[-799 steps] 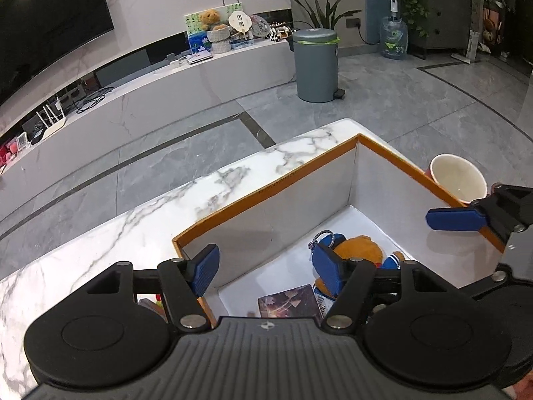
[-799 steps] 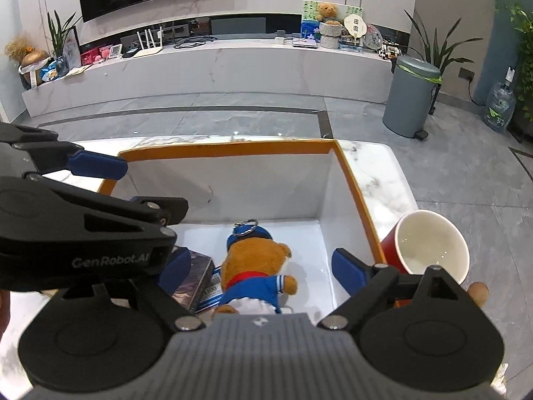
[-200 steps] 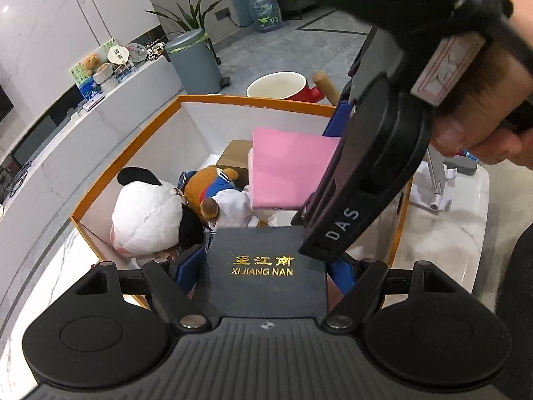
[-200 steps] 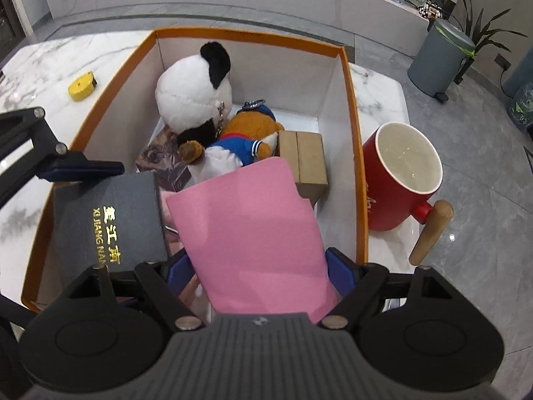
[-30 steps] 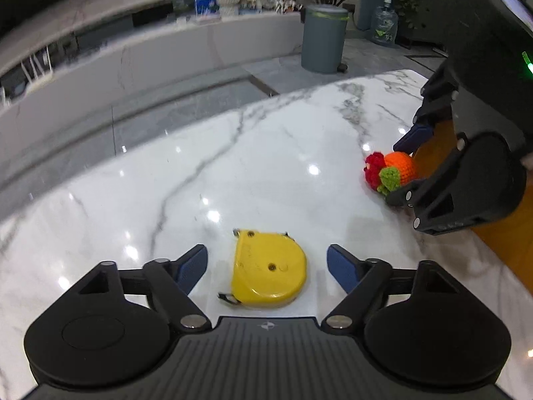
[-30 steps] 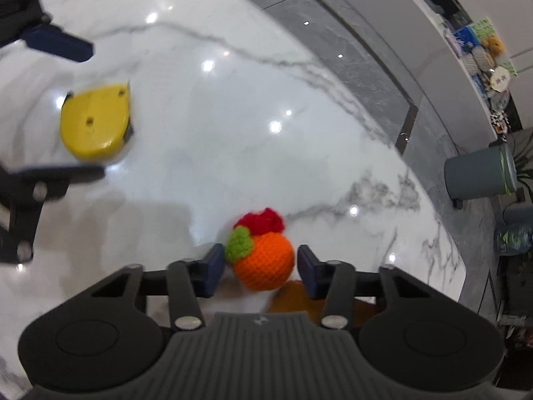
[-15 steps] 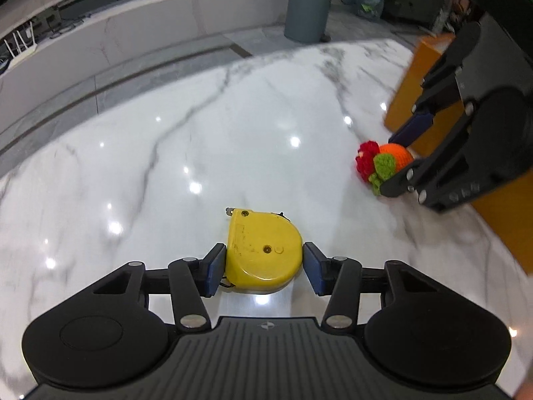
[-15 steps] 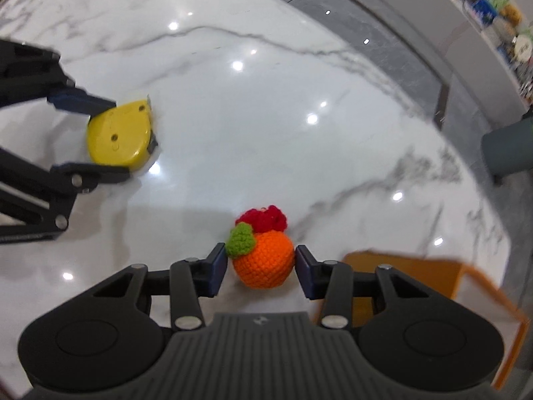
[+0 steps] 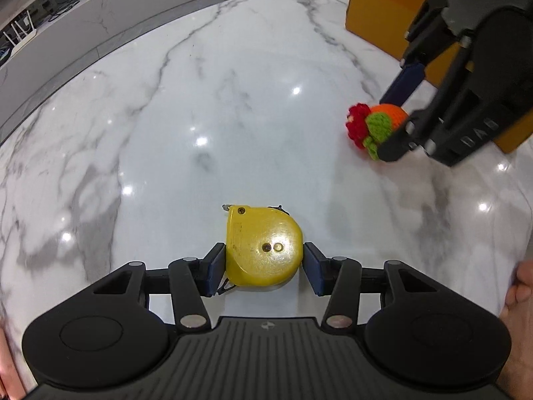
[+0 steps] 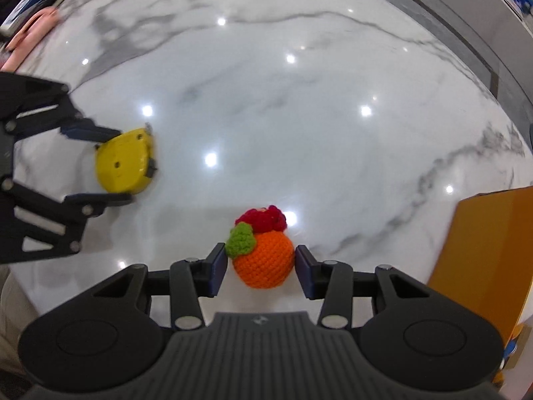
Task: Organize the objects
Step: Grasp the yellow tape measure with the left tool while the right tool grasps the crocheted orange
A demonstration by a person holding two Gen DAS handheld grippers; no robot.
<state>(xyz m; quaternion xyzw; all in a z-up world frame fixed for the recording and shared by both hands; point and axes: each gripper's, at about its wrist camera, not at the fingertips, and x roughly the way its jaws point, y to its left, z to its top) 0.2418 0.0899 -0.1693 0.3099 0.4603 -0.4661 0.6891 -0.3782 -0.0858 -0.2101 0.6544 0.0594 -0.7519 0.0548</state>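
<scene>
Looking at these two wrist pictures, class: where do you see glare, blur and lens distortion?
Left wrist view: ceiling lights glare as white spots on the marble table, whose edge bows with fisheye; the yellow tape measure is sharp. Right wrist view: the same glare spots; the crocheted orange is crisp, but the orange box and the far left corner are smeared.
</scene>
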